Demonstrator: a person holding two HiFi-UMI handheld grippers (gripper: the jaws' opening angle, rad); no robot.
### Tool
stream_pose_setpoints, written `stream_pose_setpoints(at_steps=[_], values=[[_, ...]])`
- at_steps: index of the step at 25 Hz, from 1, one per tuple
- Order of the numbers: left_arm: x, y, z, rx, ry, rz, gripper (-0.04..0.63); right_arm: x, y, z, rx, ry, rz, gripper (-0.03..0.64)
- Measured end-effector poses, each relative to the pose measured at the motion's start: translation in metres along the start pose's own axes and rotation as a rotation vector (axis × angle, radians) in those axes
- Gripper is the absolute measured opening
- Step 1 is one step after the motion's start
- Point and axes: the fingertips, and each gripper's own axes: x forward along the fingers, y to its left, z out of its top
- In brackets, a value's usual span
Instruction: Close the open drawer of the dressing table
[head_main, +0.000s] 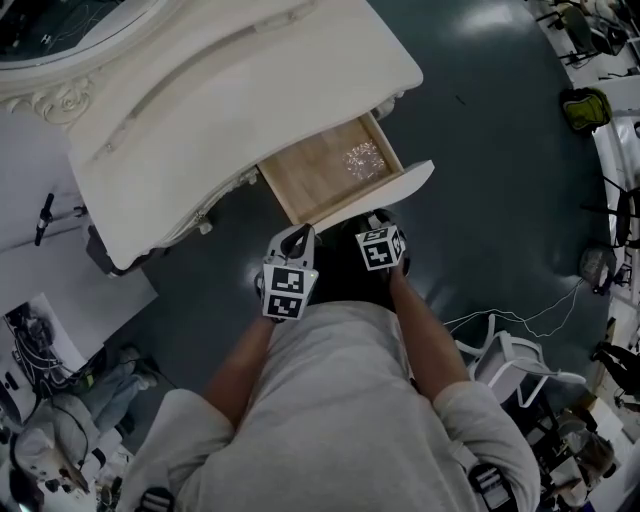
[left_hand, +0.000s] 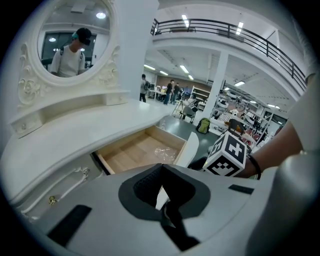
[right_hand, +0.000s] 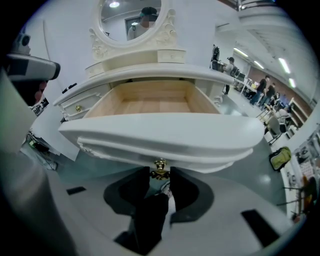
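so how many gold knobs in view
2 gold knobs: one on the open wooden drawer, at the right gripper; one on the closed drawer beside it. Others may be hidden.

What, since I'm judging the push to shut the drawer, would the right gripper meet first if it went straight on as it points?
The small gold knob on the drawer front: it stands right at the parted jaw tips of the right gripper. Whether they touch it is unclear.
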Motion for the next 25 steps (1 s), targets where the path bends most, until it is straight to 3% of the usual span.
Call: stream_pose_setpoints(at_steps=[25], values=[[0.006,0.028,0.011,-0.106,-0.010,0.114,0.008,0.018,0.000,0.035,-0.043,0.001,0.054,0.137]])
